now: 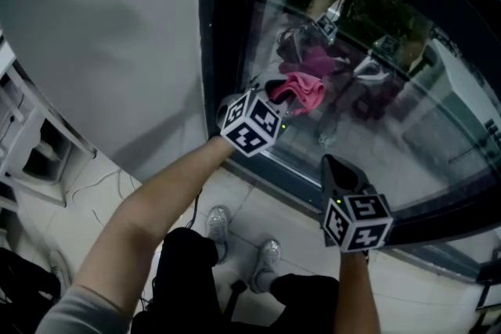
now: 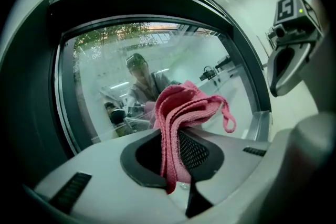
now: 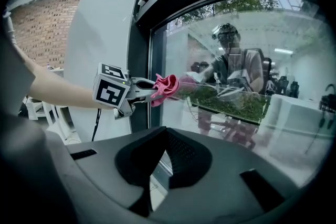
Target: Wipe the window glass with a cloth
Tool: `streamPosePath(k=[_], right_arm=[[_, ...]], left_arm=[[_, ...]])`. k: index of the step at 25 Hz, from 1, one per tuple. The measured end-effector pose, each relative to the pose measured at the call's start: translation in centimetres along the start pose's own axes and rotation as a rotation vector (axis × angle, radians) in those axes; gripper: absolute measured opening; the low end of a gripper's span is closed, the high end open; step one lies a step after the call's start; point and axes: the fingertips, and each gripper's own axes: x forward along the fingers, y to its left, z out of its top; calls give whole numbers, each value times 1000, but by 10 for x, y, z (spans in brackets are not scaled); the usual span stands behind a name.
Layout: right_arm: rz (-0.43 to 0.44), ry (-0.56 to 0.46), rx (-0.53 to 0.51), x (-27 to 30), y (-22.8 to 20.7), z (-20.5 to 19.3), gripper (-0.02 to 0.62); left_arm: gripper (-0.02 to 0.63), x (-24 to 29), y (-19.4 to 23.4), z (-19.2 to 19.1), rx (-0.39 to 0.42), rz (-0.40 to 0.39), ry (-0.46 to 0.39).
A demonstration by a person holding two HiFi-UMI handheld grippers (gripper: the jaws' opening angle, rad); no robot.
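My left gripper clamps the pink cloth, seemingly soft and limp, mid-fold in its jaws; on my right gripper the jaws are closed, empty.

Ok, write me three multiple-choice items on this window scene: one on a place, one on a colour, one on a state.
1. Where is the cloth?
A. in a bucket
B. between the jaws of the left gripper
C. draped over a chair

2. What colour is the cloth?
A. pink
B. blue
C. white

3. The right gripper is:
A. shut on a sponge
B. shut on the cloth
C. shut, holding nothing

Answers:
1. B, the left gripper view shows it pinched between the jaws.
2. A, it shows pink in all three views.
3. C, the right gripper view shows its jaws together with nothing between them.
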Motion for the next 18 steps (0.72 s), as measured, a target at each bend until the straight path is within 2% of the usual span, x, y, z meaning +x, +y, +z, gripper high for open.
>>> streamPosePath(k=[12, 18], right_arm=[[11, 70, 31, 25, -5, -41, 0], [21, 95, 55, 31, -12, -53, 0]], left_arm=[[57, 13, -37, -76, -85, -52, 49], [57, 20, -49, -90, -105, -68, 52]])
